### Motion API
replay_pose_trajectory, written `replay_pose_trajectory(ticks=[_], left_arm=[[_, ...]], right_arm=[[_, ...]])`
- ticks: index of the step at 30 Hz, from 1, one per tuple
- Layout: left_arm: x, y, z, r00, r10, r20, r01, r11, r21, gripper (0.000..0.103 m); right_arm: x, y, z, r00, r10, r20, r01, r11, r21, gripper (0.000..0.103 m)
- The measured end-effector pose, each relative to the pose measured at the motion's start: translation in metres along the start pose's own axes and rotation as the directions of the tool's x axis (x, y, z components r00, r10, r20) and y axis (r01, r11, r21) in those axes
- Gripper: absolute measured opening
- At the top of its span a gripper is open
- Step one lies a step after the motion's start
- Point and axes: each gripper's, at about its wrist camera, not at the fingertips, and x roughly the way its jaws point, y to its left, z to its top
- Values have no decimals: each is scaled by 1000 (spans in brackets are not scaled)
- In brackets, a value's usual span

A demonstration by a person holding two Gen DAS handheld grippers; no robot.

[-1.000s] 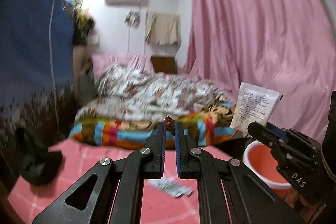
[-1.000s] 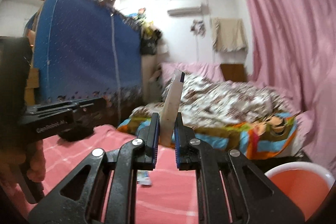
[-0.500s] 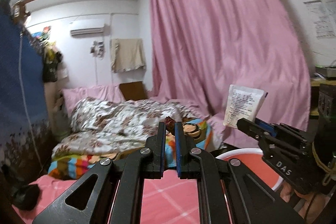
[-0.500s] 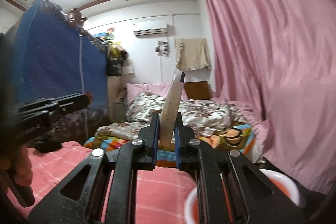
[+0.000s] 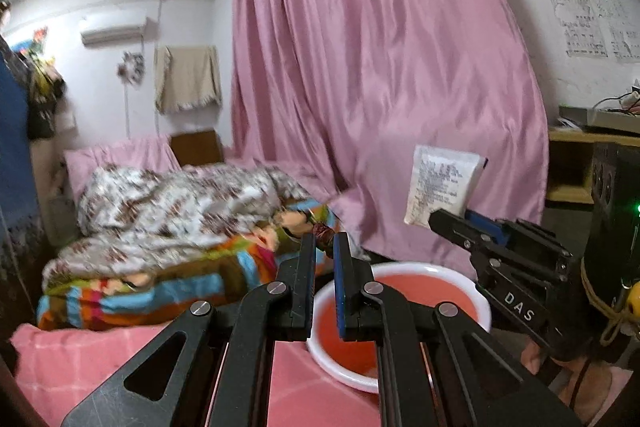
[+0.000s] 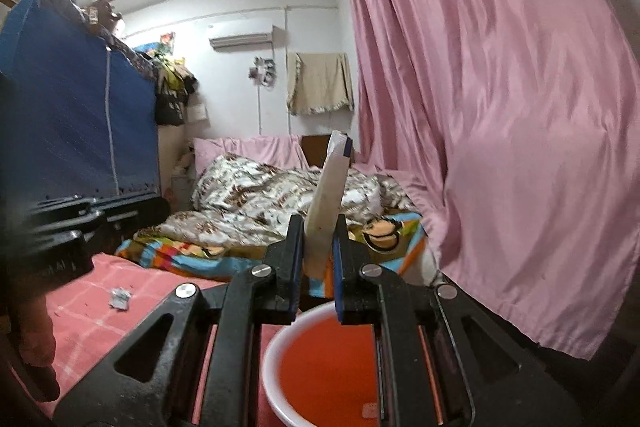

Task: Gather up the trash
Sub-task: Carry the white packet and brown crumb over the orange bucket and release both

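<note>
My left gripper point(image 5: 323, 242) is shut on a small dark red scrap point(image 5: 322, 230) that pokes out above its tips. A red basin with a white rim point(image 5: 404, 267) sits on the floor just beyond and below those tips. My right gripper point(image 6: 317, 227) is shut on a white printed packet point(image 6: 329, 187) that stands upright between the pads; the same packet point(image 5: 442, 183) and right gripper point(image 5: 460, 223) show at the right of the left wrist view. The basin point(image 6: 276, 343) lies directly under the right gripper. A small crumpled wrapper point(image 6: 120, 297) lies on the pink mat.
A bed with a floral quilt point(image 6: 272, 199) and a striped blanket point(image 5: 160, 283) fills the middle. A pink curtain point(image 6: 500, 107) hangs at the right, a blue wardrobe point(image 6: 80, 115) at the left. The pink checked mat point(image 6: 92, 315) covers the floor. The blurred left gripper point(image 6: 60, 239) shows at the left.
Both views have swung right and down toward the basin, which now lies under both grippers. The scrap and the packet remain held.
</note>
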Motion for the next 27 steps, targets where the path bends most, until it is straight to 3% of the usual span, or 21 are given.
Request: replay_pose_trajectory(ticks=[11,21,27], left_arm=[[51,-16,-16,980,-114,-164,102,992,-78,6],[76,-17,-30,945,-150,-292,116,985,-131,6],[84,-15,-36,930,-178,-321,130,978,-165,6]], right_arm=[[17,-30,-16,989,-40,-145,47,998,45,21],[35,-42,-31,963,-42,-267,62,996,65,21],[43,-45,-39,947,-47,-319,74,995,73,21]])
